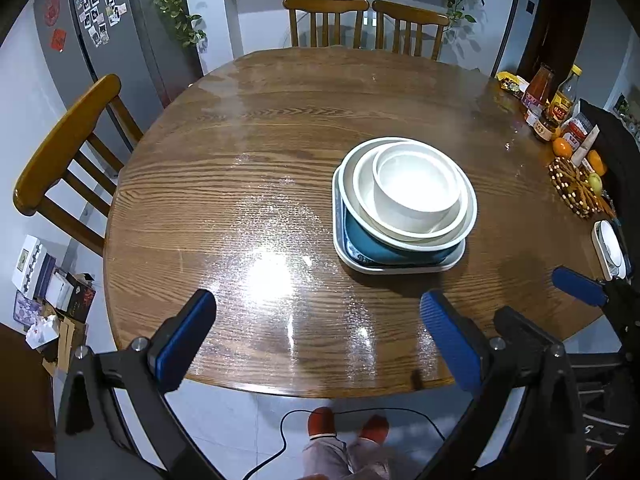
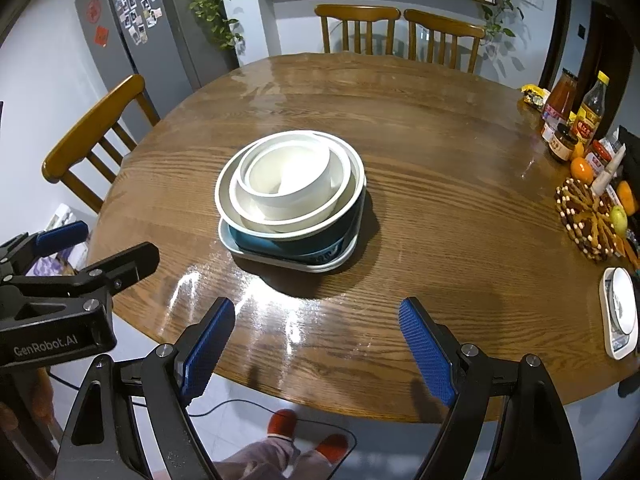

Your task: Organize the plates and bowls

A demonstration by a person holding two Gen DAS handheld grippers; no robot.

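Both the left gripper (image 1: 318, 340) and the right gripper (image 2: 316, 346) were held wide and empty above the table (image 1: 248, 128) edge, since the bowls (image 2: 286, 178) were already nested by size on a plate (image 2: 240, 250) mid-table.

Indoor light is moderate and cool, coming from overhead: a blown-out white glare patch sits on the glossy table (image 1: 280, 140) just ahead of the left gripper (image 1: 318, 322), and streaky reflections lie between the right gripper (image 2: 316, 330) fingers. The stacked bowls (image 2: 290, 188) cast a soft dark shadow toward the tongs. Fisheye bending curves the table edge, corners vignette black, and focus stays fairly sharp.
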